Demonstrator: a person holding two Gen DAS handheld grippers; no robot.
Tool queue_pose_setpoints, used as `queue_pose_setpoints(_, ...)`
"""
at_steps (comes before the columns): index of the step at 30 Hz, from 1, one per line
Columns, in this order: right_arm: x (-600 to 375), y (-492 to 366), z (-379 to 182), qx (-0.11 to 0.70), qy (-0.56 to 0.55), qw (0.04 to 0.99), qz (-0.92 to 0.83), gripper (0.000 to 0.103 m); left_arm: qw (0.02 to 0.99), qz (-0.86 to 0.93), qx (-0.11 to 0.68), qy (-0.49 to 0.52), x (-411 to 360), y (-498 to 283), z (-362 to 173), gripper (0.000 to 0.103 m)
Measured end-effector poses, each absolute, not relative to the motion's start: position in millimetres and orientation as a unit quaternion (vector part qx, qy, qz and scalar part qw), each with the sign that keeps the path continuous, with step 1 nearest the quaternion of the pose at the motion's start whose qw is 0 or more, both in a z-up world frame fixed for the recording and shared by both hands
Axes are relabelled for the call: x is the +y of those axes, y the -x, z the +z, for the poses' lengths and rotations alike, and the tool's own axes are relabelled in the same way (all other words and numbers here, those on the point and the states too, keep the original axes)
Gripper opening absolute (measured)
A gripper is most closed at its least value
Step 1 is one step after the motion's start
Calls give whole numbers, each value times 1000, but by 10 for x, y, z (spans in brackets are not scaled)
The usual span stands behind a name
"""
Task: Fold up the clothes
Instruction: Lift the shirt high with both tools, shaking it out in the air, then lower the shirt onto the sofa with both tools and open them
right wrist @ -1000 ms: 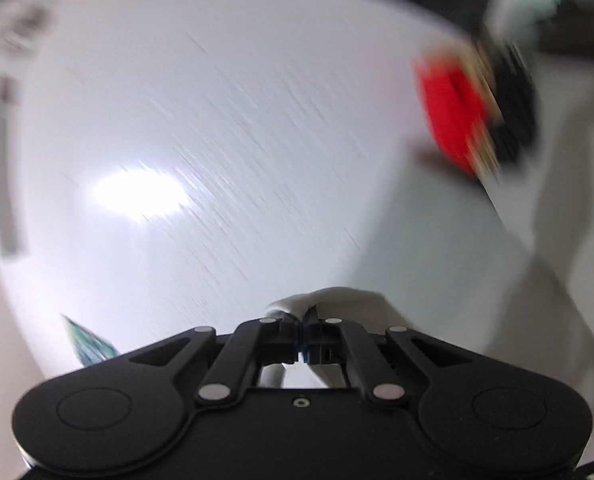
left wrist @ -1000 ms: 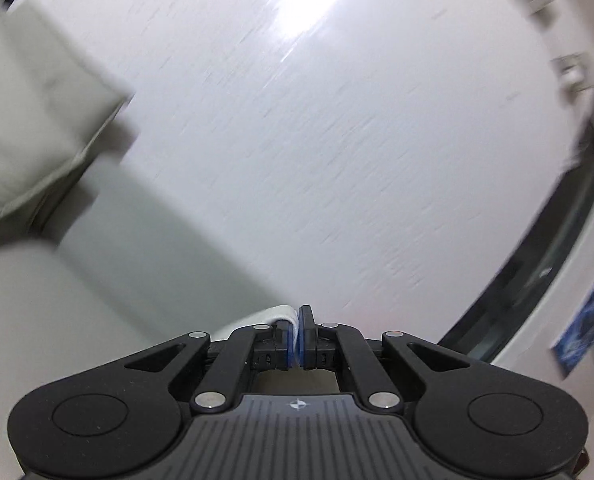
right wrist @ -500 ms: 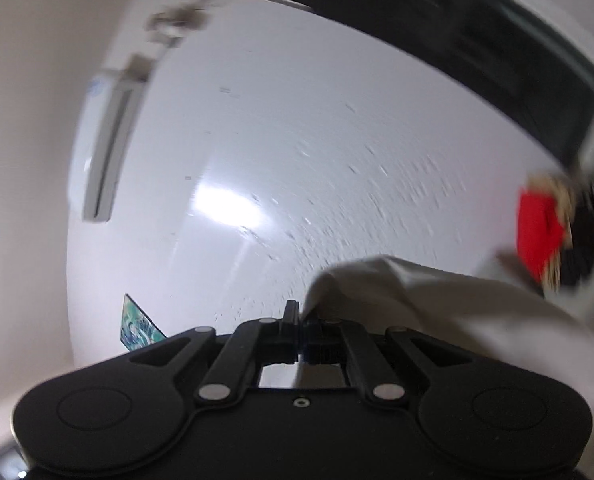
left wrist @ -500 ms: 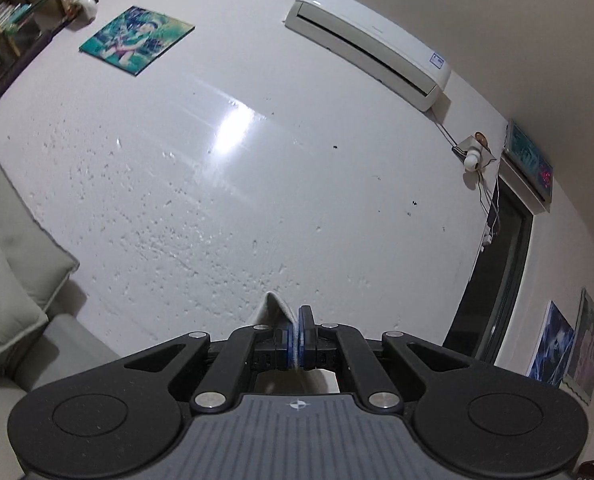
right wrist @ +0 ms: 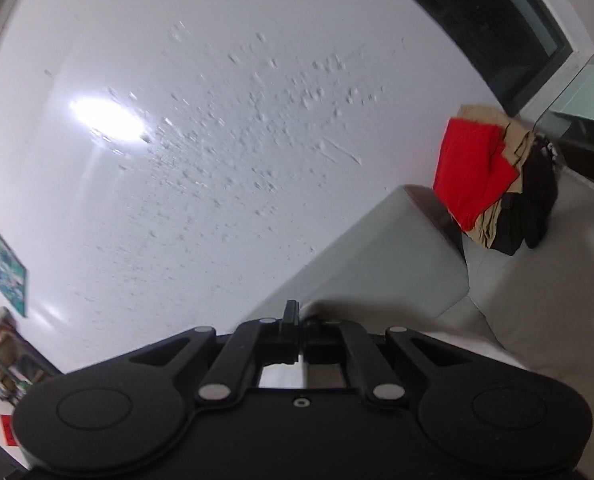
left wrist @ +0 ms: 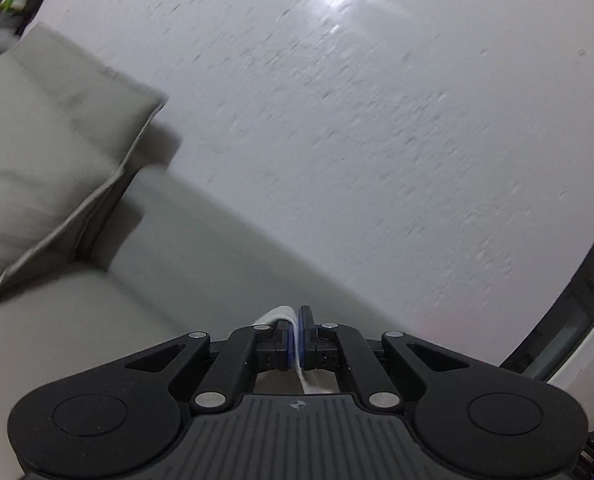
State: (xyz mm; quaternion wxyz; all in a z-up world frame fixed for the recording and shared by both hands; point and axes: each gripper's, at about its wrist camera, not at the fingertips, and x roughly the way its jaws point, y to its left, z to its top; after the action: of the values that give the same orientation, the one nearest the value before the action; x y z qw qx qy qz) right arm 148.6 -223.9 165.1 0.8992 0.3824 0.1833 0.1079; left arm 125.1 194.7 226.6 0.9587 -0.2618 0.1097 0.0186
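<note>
My left gripper (left wrist: 296, 334) is clamped on a thin fold of white cloth (left wrist: 280, 314); the blue pads (left wrist: 304, 338) press together with the fabric pinched between them, a small bunch of it poking up just left of the tips and a strip running down behind them toward the gripper body. My right gripper (right wrist: 295, 336) has its fingers drawn close together, and pale fabric shows in the gap right behind them, but the tips are dark against the background and I cannot tell whether they actually pinch the cloth.

Beyond the left tips lies the grey sofa (left wrist: 201, 248), its backrest running diagonally across the view. A light grey cushion (left wrist: 45, 152) leans against it on the left side. Behind all this stands a white wall (left wrist: 377, 120) with a bright glare near the top; the picture is smeared with motion blur.

Past the right tips, the sofa's backrest (right wrist: 385, 256) ends in a squared block, with the seat spreading out to the right. At the far end of the sofa sits a pile of clothes (right wrist: 493, 176): red on the left, tan beneath, black on the right. A small blue-green picture (right wrist: 7, 270) hangs on the wall at the left edge, and a dark window (right wrist: 497, 12) fills the upper right.
</note>
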Motion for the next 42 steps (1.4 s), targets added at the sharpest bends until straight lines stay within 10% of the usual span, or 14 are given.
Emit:
queue_pose_setpoints(7, -2360, -1286, 1890, 105, -332, 932, 102, 2, 970, -12, 43, 239, 1813, -1179, 2395, 1)
queue_pose_setpoints(19, -2336, -1426, -546, 313, -371, 873, 46, 2, 913, 91, 289, 271, 1883, -1262, -491, 1)
queue_pose_setpoints(23, -2332, -1349, -597, 327, -365, 871, 43, 2, 891, 107, 335, 288, 1929, -1167, -1008, 1)
queue_pose_setpoints(42, -2382, -884, -758, 402, -323, 856, 42, 2, 913, 128, 341, 183, 1953, -447, -729, 1)
